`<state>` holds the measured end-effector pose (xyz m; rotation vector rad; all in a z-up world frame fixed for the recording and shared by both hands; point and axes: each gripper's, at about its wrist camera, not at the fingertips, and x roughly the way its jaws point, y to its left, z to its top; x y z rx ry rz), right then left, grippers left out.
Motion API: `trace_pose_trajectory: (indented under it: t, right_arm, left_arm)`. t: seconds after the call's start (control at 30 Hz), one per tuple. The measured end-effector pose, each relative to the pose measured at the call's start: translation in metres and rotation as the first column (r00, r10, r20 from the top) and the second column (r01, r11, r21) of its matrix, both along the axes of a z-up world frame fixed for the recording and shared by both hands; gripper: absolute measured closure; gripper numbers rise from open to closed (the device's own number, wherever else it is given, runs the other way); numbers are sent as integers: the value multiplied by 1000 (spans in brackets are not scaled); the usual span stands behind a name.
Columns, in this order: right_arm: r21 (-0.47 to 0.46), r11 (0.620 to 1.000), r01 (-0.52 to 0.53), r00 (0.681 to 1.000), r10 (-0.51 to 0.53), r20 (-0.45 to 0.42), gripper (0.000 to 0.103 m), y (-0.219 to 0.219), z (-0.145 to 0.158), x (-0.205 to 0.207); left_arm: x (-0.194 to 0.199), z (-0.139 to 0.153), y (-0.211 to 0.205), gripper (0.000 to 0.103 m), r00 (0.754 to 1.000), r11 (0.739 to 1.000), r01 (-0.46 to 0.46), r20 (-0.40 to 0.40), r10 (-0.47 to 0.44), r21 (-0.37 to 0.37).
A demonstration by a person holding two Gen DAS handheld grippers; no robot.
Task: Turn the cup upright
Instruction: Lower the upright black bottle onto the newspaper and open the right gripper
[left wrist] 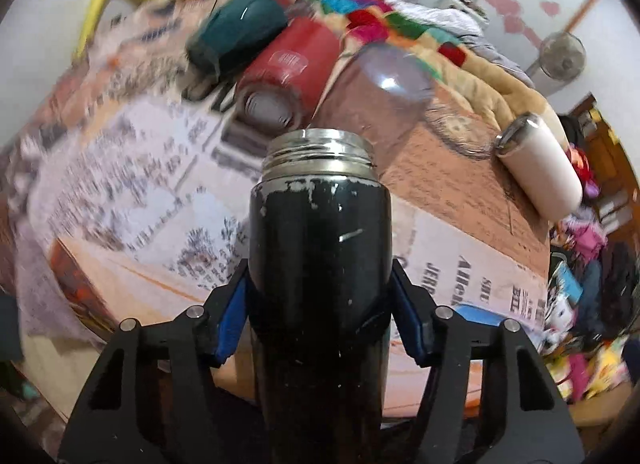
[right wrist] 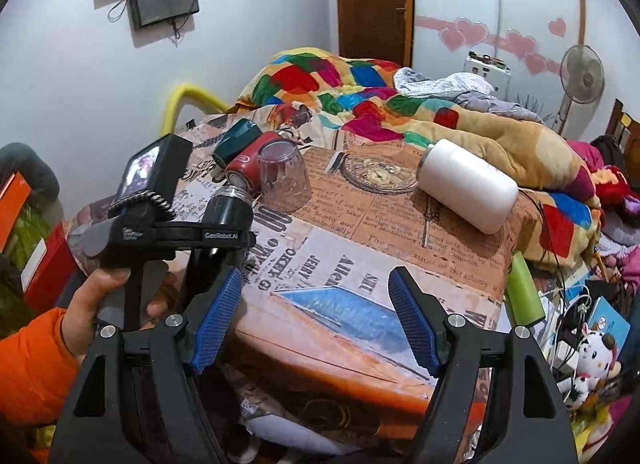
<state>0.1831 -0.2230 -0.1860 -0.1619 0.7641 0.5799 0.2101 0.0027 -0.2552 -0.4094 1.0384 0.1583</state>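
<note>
My left gripper [left wrist: 320, 292] is shut on a black metal flask cup [left wrist: 320, 248] with a threaded steel mouth pointing away from the camera; the background is blurred with motion. In the right wrist view the same black cup [right wrist: 230, 207] sits in the left gripper [right wrist: 224, 238], held in a hand, lifted over the table's left side. My right gripper [right wrist: 316, 316] is open and empty above the table's near edge. A clear cup [right wrist: 285, 179] stands upside down. A red cup [right wrist: 248, 161], a teal cup [right wrist: 236, 141] and a white cup [right wrist: 468, 185] lie on their sides.
The table [right wrist: 360, 264] is covered with a newspaper-print cloth. A colourful quilt [right wrist: 380, 103] is heaped behind it. A green cylinder [right wrist: 524, 288] stands by the table's right edge, with cables and a plush toy [right wrist: 592, 352] below. A fan [right wrist: 582, 75] stands at the far right.
</note>
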Motion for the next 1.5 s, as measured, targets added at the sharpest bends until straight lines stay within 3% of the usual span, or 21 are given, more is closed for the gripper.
trace_pose_trajectory:
  t: [0.17, 0.37, 0.67, 0.93, 1.13, 1.5]
  right_arm:
    - [13, 1000, 24, 1000, -24, 2, 30, -8, 4, 1]
    - [37, 998, 52, 999, -52, 2, 30, -15, 10, 3]
    - [49, 995, 83, 996, -85, 28, 30, -20, 19, 10]
    - [45, 992, 119, 992, -120, 37, 30, -29, 21, 19]
    - [26, 991, 130, 991, -131, 37, 30, -33, 19, 21]
    - [20, 990, 137, 990, -138, 24, 30, -34, 16, 17]
  left_arm:
    - [-22, 41, -17, 39, 990, 993, 68, 116, -78, 92]
    - [-45, 89, -38, 39, 957, 973, 114, 243, -162, 199]
    - [-22, 129, -65, 39, 903, 948, 167, 345, -258, 273]
    - [11, 117, -81, 39, 894, 932, 210, 328, -305, 295]
    - [9, 100, -91, 39, 892, 916, 227, 308, -332, 331]
    - [7, 83, -93, 39, 901, 912, 267, 256, -351, 310]
